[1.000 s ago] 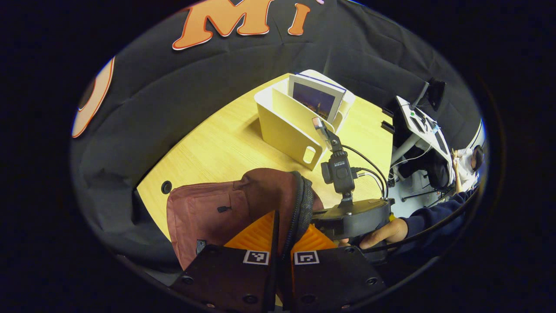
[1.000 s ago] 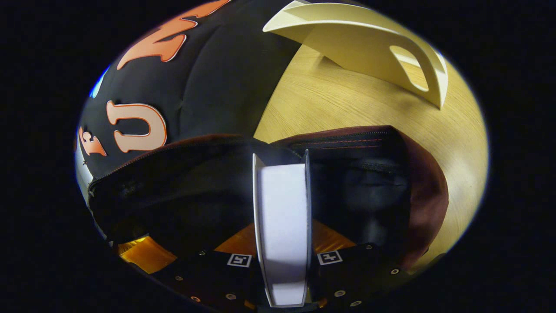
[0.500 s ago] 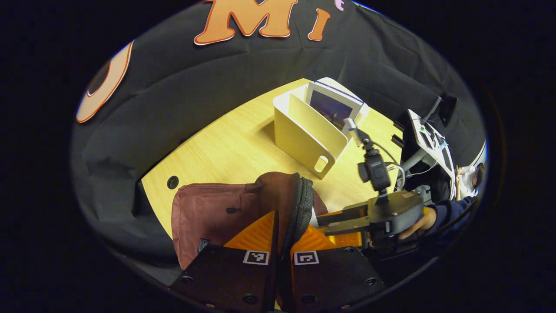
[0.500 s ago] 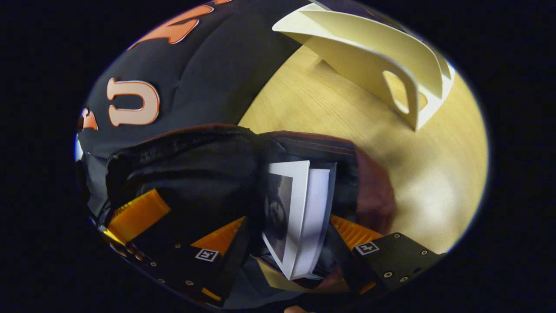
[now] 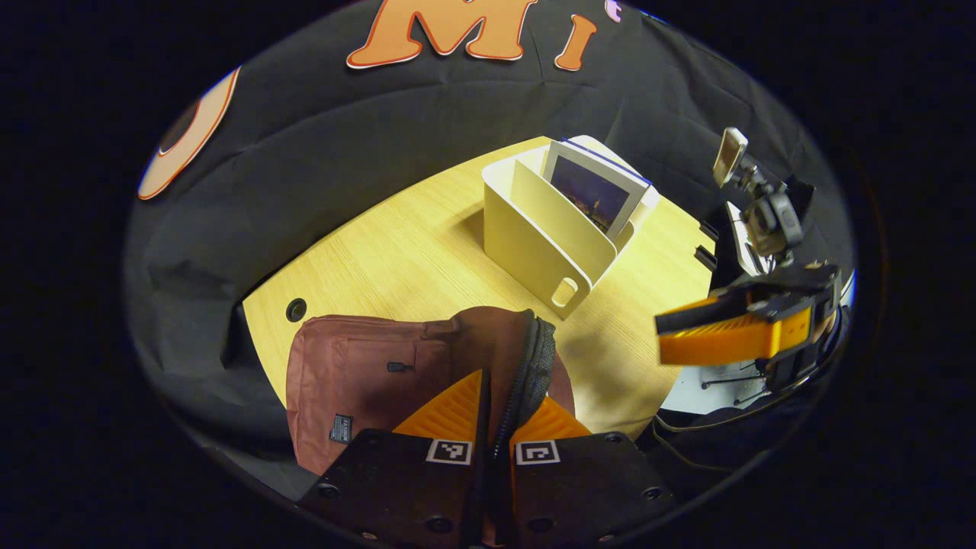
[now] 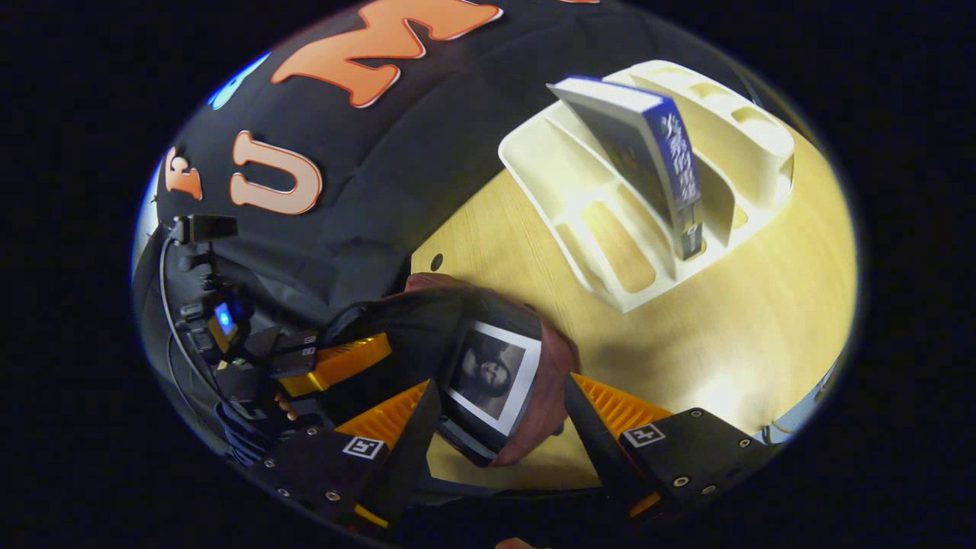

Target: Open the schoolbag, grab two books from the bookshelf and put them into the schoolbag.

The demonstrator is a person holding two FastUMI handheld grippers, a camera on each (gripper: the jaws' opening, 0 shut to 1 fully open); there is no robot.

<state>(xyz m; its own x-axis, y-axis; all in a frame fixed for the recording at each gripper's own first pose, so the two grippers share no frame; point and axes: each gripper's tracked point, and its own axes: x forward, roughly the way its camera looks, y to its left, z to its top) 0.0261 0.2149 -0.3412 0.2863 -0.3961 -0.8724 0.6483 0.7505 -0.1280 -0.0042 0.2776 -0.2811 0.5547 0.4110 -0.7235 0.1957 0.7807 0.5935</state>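
Note:
The maroon schoolbag [image 5: 358, 377] lies on the wooden table [image 5: 396, 259], its zipped mouth facing me. My left gripper [image 5: 503, 396] is shut on the bag's zipper rim and holds it up. A white-covered book [image 6: 492, 374] with a portrait picture sits in the open mouth of the schoolbag [image 6: 545, 389]. Above it my right gripper [image 6: 499, 412] stands open, its fingers apart on either side of the book and not touching it. Farther off, the cream bookshelf [image 6: 602, 221] holds a blue-spined book [image 6: 659, 160] upright. The right gripper [image 5: 686, 329] hangs right of the bag.
The bookshelf [image 5: 534, 236] with its book [image 5: 591, 191] stands mid-table beyond the bag. A cable hole [image 5: 295, 309] lies near the table's left corner. The left gripper [image 6: 335, 362] and the hand [image 6: 284, 406] holding it appear left of the bag.
My right gripper opened, let go of the white book inside the bag, and pulled back up and away to the right. My left gripper kept its hold on the bag's rim.

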